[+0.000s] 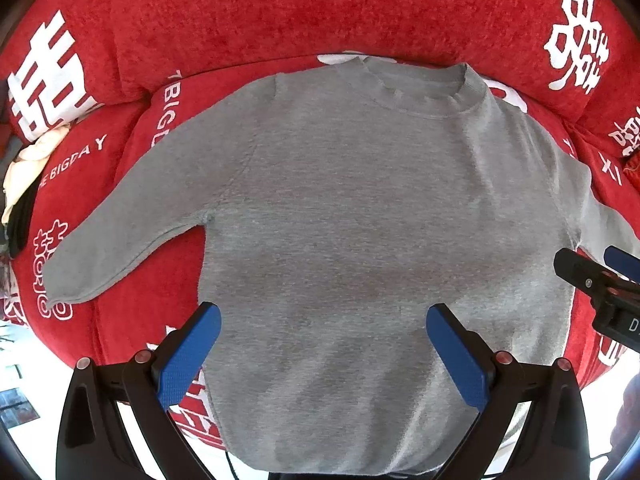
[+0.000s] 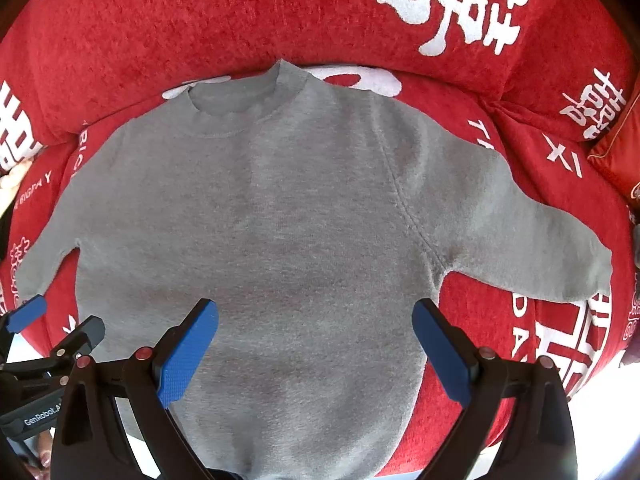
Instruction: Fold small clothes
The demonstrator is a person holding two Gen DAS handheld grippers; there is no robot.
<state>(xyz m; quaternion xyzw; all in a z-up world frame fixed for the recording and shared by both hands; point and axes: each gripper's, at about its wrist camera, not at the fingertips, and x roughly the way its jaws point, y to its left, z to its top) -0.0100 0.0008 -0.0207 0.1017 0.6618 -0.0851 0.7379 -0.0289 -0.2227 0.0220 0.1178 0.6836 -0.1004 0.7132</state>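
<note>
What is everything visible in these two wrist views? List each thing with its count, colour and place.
sweater: one, grey, long sleeves, spread flat face up on the seat, collar toward the backrest, both sleeves angled outward.
sofa cover: one, red with white characters and lettering, over the seat and the back cushions.
bundle of cloth: one heap, cream with something dark under it, at the seat's left edge; what it is cannot be told.
red cushion: one, with light piping, at the far right edge of the right wrist view.
left gripper: one, black with blue pads, open, above the sweater's lower body.
right gripper: one, black with blue pads, open, above the sweater's lower body.
</note>
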